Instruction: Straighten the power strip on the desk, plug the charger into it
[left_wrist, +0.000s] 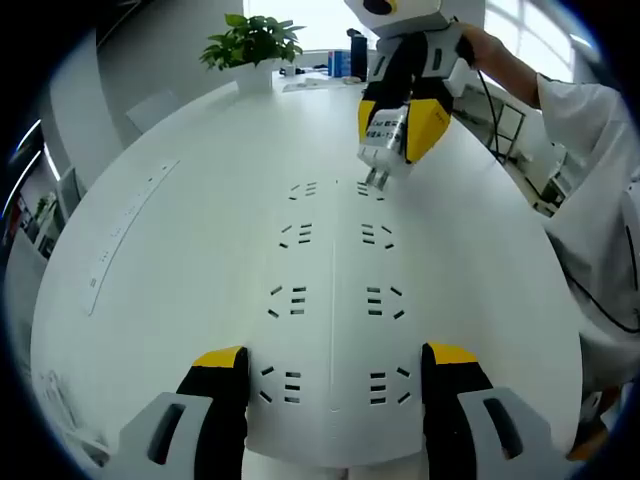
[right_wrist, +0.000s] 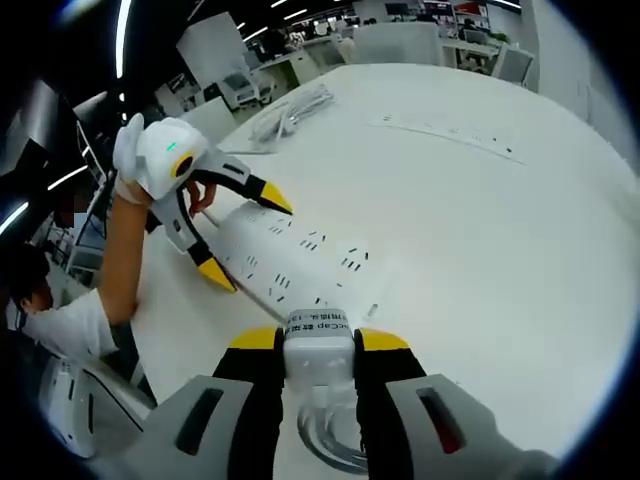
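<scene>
In the left gripper view a second strip (left_wrist: 128, 222) lies flat near the desk's (left_wrist: 200, 150) left edge; the left gripper (left_wrist: 333, 380) has its jaws spread wide around the near end of the power strip (left_wrist: 333, 290); farther along, the right gripper (left_wrist: 395, 125) clamps the charger (left_wrist: 382, 140), its prongs at a far socket; a plant (left_wrist: 252, 42) stands beyond.

White power strip (left_wrist: 333, 300), yellow-tipped claws (left_wrist: 335, 370)
</scene>
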